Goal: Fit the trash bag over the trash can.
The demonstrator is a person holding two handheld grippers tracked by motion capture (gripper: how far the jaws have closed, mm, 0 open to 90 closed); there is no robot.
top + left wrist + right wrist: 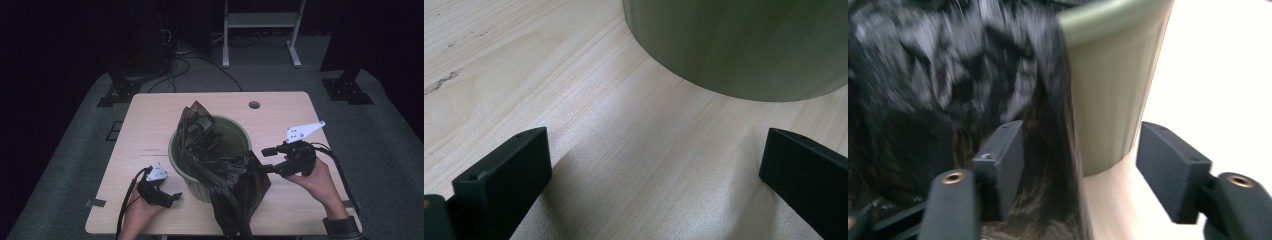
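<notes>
A green ribbed bin (235,131) stands in the middle of the wooden table (150,130). A crumpled black plastic bag (235,185) hangs partly inside it and spills over its near rim down to the table's front edge. My left gripper (171,196) rests low on the table to the left of the bin's base, open; in the left gripper view its jaws (654,170) frame bare wood below the bin's wall (744,45). My right gripper (266,159) is at the bin's right side, open. Between its jaws (1083,165) lie the bag's hanging edge (948,75) and the bin's wall (1113,90).
A round hole (254,105) is in the table near its far edge. Behind the table stand a white frame (260,30), floor cables (185,65) and two black stand bases (117,92) (347,90). Tape (95,203) marks the front left edge.
</notes>
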